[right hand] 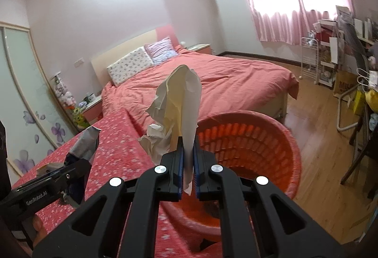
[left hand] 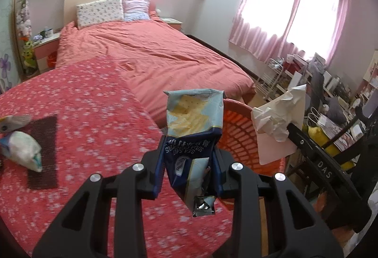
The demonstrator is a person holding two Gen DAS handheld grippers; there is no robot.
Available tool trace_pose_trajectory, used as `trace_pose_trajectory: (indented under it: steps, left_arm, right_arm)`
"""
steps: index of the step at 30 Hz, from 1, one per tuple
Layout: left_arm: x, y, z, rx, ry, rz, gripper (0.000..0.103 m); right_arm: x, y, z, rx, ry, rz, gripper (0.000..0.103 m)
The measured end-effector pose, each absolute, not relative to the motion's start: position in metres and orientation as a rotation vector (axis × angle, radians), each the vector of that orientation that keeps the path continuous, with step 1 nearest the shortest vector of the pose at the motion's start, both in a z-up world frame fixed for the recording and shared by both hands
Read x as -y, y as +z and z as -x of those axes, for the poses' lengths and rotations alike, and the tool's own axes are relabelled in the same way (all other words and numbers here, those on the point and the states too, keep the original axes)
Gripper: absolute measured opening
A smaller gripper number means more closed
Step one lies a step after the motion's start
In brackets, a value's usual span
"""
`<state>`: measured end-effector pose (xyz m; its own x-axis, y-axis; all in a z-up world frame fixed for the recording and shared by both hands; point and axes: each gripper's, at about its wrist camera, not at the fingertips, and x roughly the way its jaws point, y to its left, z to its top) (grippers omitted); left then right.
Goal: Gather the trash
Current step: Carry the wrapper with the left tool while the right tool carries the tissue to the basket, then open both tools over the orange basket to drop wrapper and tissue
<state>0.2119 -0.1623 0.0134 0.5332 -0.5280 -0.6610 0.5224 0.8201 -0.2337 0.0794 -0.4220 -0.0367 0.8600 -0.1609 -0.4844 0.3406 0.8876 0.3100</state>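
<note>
My left gripper [left hand: 190,158] is shut on a blue and yellow cracker wrapper [left hand: 195,120], held upright over the table edge beside the orange basket [left hand: 238,137]. My right gripper [right hand: 188,158] is shut on a crumpled white and cream paper [right hand: 176,113], held just left of the orange basket's rim [right hand: 278,123]. The paper also shows in the left wrist view [left hand: 278,120], over the basket's far side. The left gripper with its wrapper [right hand: 82,146] shows at the lower left of the right wrist view. More trash, a white crumpled bag [left hand: 22,150], lies on the table at the left.
The table has a red flowered cloth [left hand: 94,116] and a dark brown mat [left hand: 43,154]. A bed with a coral cover [left hand: 153,52] lies behind. Dark chairs [left hand: 342,163] and cluttered shelves stand at the right. Wooden floor [right hand: 319,128] surrounds the basket.
</note>
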Motion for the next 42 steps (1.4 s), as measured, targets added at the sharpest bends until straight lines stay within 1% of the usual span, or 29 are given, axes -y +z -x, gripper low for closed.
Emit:
trace_pose_trajectory:
  steps: [17,20,22,23,24,25,26,27,28,29,31,32,33,34,37,42]
  left_arm:
    - [0.242,-0.022,-0.219,-0.881,-0.733,-0.025,0.034]
    - [0.251,-0.027,-0.221,-0.894,-0.738,-0.026,0.037]
    - [0.255,-0.031,-0.224,-0.899,-0.735,-0.031,0.041]
    - [0.257,-0.032,-0.225,-0.9,-0.733,-0.033,0.042]
    - [0.258,-0.035,-0.227,-0.908,-0.731,-0.035,0.045]
    - [0.259,-0.037,-0.228,-0.915,-0.728,-0.036,0.049]
    - [0.258,-0.04,-0.23,-0.923,-0.721,-0.036,0.05]
    - [0.257,-0.041,-0.232,-0.928,-0.716,-0.036,0.052]
    - [0.254,-0.044,-0.234,-0.933,-0.706,-0.035,0.053]
    - [0.253,-0.045,-0.234,-0.937,-0.697,-0.035,0.053]
    - [0.245,-0.049,-0.236,-0.941,-0.674,-0.034,0.054]
    - [0.241,-0.049,-0.237,-0.939,-0.663,-0.036,0.054]
    - [0.236,-0.05,-0.237,-0.934,-0.647,-0.04,0.057]
    - [0.229,-0.05,-0.238,-0.925,-0.628,-0.046,0.06]
    - [0.211,-0.047,-0.238,-0.894,-0.572,-0.067,0.064]
    - [0.171,-0.041,-0.241,-0.848,-0.469,-0.108,0.066]
  right_arm:
    - [0.462,-0.058,-0.085,-0.51,-0.387,-0.485,0.008]
    - [0.468,-0.062,-0.087,-0.522,-0.395,-0.505,0.008]
    - [0.469,-0.064,-0.088,-0.533,-0.391,-0.517,0.009]
    - [0.47,-0.065,-0.089,-0.54,-0.388,-0.525,0.013]
    - [0.471,-0.067,-0.09,-0.548,-0.384,-0.531,0.015]
    - [0.472,-0.068,-0.09,-0.553,-0.383,-0.533,0.021]
    - [0.472,-0.069,-0.09,-0.557,-0.384,-0.536,0.028]
    - [0.473,-0.07,-0.089,-0.559,-0.384,-0.537,0.031]
    - [0.473,-0.071,-0.089,-0.561,-0.386,-0.536,0.037]
    - [0.474,-0.071,-0.088,-0.562,-0.389,-0.534,0.04]
    - [0.472,-0.072,-0.086,-0.567,-0.398,-0.527,0.042]
    - [0.471,-0.072,-0.085,-0.57,-0.403,-0.522,0.044]
    - [0.471,-0.072,-0.086,-0.571,-0.406,-0.516,0.045]
    - [0.47,-0.071,-0.086,-0.573,-0.412,-0.507,0.045]
    - [0.465,-0.069,-0.088,-0.578,-0.422,-0.476,0.045]
    - [0.453,-0.065,-0.091,-0.586,-0.407,-0.432,0.045]
